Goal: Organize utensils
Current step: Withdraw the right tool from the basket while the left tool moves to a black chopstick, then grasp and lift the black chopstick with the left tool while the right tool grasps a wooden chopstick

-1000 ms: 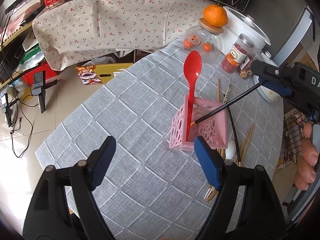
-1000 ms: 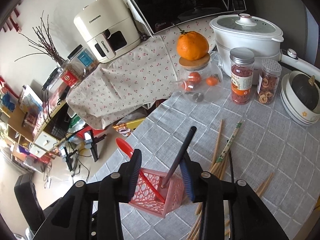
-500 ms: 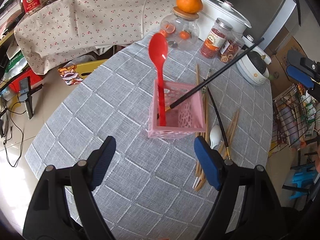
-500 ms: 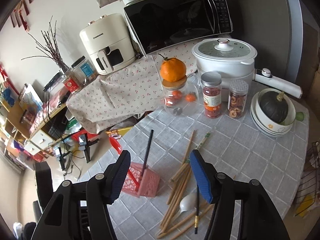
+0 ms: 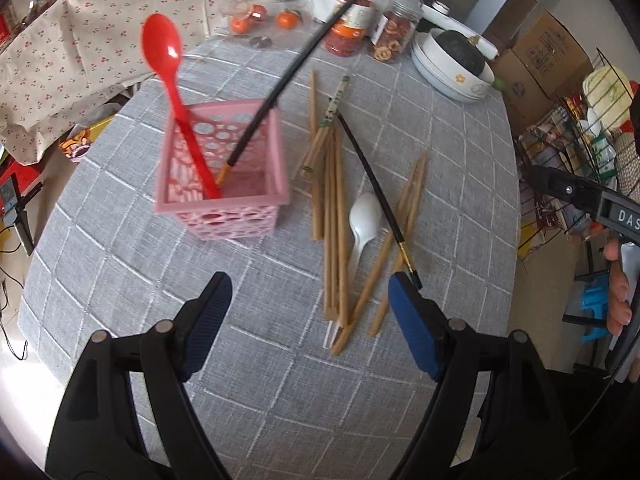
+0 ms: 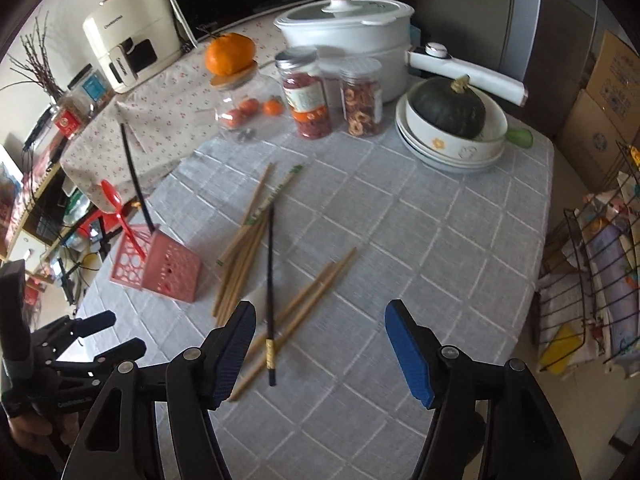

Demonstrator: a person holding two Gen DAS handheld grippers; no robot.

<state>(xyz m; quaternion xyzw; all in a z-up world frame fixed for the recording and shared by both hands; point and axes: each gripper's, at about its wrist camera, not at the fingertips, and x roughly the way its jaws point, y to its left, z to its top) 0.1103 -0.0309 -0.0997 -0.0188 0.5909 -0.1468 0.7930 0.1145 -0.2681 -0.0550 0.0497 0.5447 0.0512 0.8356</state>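
The left gripper [image 5: 310,316] hangs over the near part of the table [image 5: 452,120] with its blue-padded jaws spread wide and nothing between them. The right gripper [image 6: 320,344] has just been opening; its jaws stand apart and hold nothing, poised above the near ends of the loose chopsticks. In the left wrist view its black body shows at the right edge with the white letters "DAS" on it, a person's fingers [image 5: 618,300] curled around the handle. A pink perforated basket [image 5: 224,208] stands toward the table's left edge on the grey checked cloth; a red spoon [image 5: 162,46] and a black chopstick [image 5: 280,88] lean inside it. Just right of the basket, toward the table's middle, lies a bundle of wooden chopsticks [image 5: 334,216], a second black chopstick [image 5: 374,184] and a white spoon [image 5: 364,216] lying partly under them. Along the far edge are a glass jar [image 6: 240,108] topped by an orange [image 6: 231,54], two jars of dried snacks [image 6: 308,96] with labels too blurred to read, a white cooker [image 6: 348,28] and stacked bowls [image 6: 452,148] holding a dark green squash [image 6: 448,106]. Behind the table, a cream air fryer [image 6: 132,36] carries lettering that appears to read "Changhong", though it is soft.
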